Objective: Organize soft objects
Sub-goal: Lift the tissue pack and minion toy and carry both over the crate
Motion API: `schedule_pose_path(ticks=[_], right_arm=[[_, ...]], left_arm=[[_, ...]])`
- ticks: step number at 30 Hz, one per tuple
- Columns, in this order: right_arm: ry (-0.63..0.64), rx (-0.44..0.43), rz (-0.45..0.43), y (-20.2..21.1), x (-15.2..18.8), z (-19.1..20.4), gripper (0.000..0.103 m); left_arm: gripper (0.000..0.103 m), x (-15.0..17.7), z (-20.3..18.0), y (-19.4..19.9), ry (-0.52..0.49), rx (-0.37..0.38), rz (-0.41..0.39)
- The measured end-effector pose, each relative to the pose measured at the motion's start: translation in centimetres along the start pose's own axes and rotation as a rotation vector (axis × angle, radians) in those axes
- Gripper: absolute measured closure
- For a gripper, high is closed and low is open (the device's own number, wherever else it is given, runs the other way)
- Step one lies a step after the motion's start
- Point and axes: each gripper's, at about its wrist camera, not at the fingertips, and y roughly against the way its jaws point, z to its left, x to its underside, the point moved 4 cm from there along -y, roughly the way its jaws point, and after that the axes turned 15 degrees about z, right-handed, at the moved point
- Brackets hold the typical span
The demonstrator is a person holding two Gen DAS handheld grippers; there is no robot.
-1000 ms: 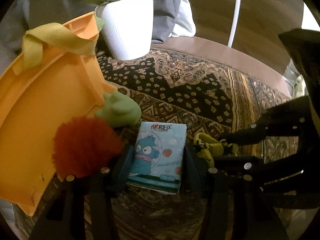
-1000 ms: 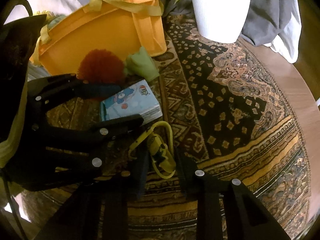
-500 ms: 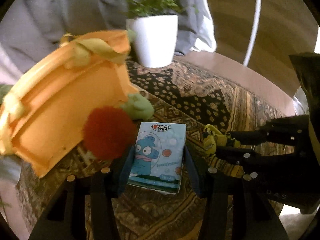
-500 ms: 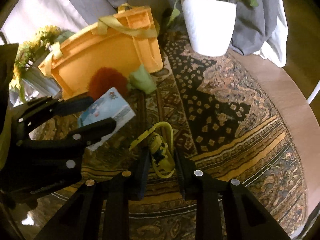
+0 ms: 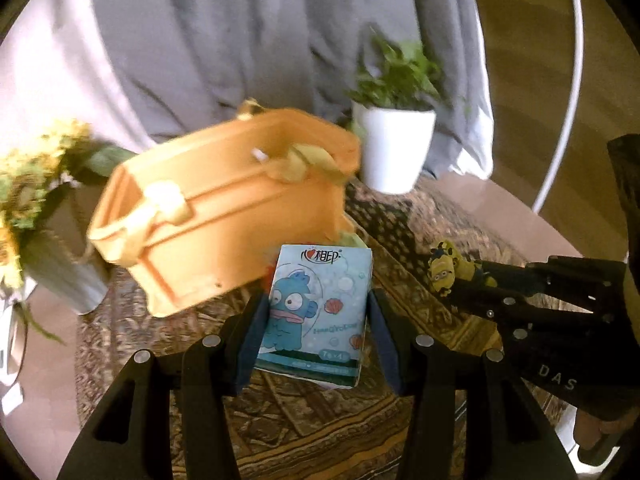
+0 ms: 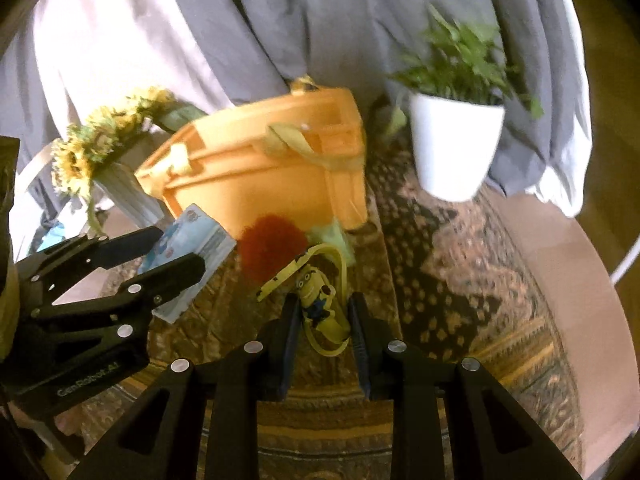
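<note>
My left gripper (image 5: 316, 316) is shut on a blue tissue pack (image 5: 316, 312) with a cartoon fish, held above the rug. It also shows in the right wrist view (image 6: 192, 248). My right gripper (image 6: 322, 312) is shut on a yellow minion toy (image 6: 318, 304) with a yellow strap, also lifted; the toy shows in the left wrist view (image 5: 442, 272). An orange basket (image 5: 224, 208) with yellow-green handles stands just behind both. A red fuzzy ball (image 6: 274, 246) and a pale green soft toy (image 6: 332, 236) lie on the rug in front of the basket (image 6: 272, 176).
A white plant pot (image 6: 452, 152) stands right of the basket on the patterned rug (image 6: 460, 280). A sunflower bunch in a grey vase (image 6: 116, 160) stands to the basket's left. Grey curtains (image 5: 224, 40) hang behind. A white curved tube (image 5: 568, 100) rises at the right.
Both grippers have risen and tilted up with their loads. The basket, plant and curtains now sit lower and farther off; the red ball and green toy stayed on the rug.
</note>
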Motion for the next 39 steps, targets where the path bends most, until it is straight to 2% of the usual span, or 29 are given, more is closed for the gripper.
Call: schedule_pose_path(ticks=[11, 16, 27, 39], right_arm=[[0.126, -0.062, -0.107, 3.1, -3.7, 2.9, 0.077], [0.172, -0.088, -0.142, 3.9, -5.6, 3.9, 0.077], [0.224, -0.15, -0.182, 3.3, -9.7, 5.2, 0.077], [0.229, -0.175, -0.215, 2.2, -14.8, 6.1, 0.077]], left_arm=[[0.053, -0.7, 3.0, 5.1, 0.151, -0.107, -0.124], [0.053, -1.3, 4.3, 6.3, 0.198, -0.146, -0.154], [0.053, -3.7, 6.9, 7.1, 0.256, -0.215, -0.202], [0.053, -7.5, 9.5, 6.1, 0.286, -0.241, -0.227]])
